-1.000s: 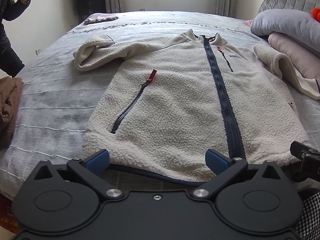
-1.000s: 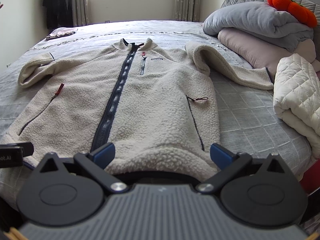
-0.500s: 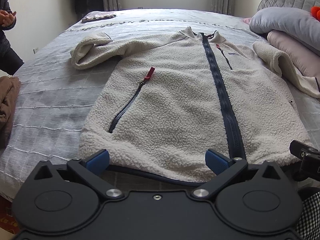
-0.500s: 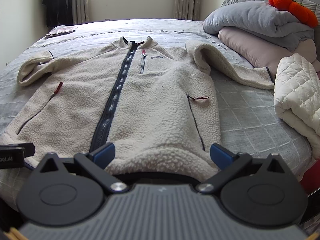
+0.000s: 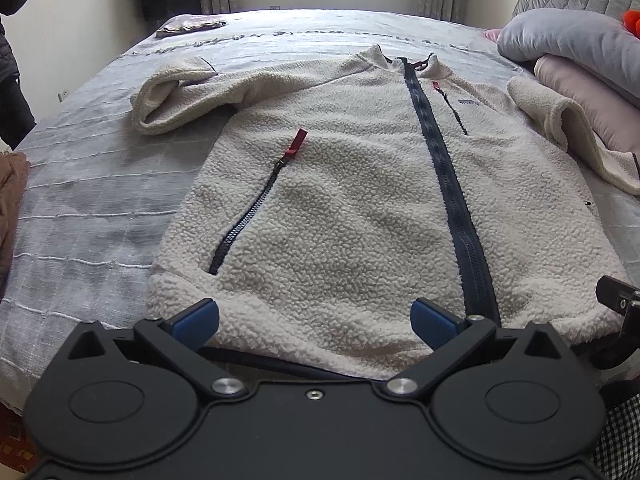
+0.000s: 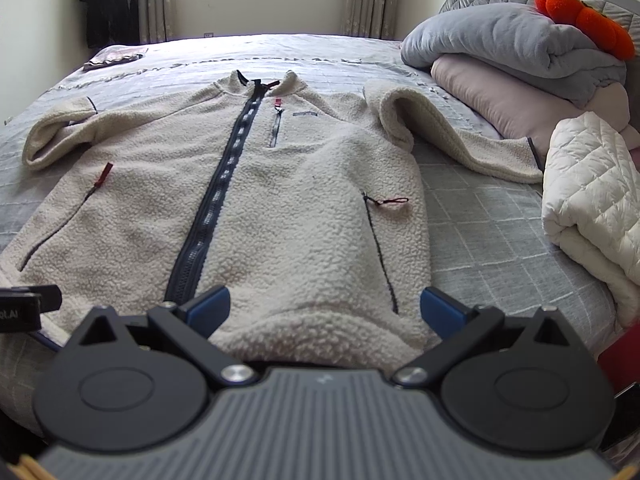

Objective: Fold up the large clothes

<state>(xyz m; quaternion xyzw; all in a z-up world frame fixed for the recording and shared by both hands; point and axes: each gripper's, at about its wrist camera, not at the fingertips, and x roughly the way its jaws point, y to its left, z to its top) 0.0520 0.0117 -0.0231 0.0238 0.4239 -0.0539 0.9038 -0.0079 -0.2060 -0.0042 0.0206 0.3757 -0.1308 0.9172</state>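
Note:
A cream fleece jacket (image 5: 360, 208) with a dark blue front zipper lies face up and spread flat on the grey bed (image 5: 88, 184); it also shows in the right wrist view (image 6: 280, 216). Its left sleeve (image 5: 180, 96) is bent back on itself, and its right sleeve (image 6: 452, 136) bends toward the pillows. My left gripper (image 5: 314, 318) is open, just above the hem's left half. My right gripper (image 6: 326, 304) is open, just above the hem's right half. Neither holds fabric.
Stacked grey and pink pillows (image 6: 520, 56) with an orange plush toy (image 6: 588, 20) lie at the right. A white quilted duvet (image 6: 592, 196) sits at the bed's right edge. A small folded cloth (image 5: 188, 26) lies at the far left corner. A person (image 5: 12, 40) stands at the left.
Both grippers have moved forward and a little lower toward the jacket's hem, jaws still open. The person at the left has lowered their arm.

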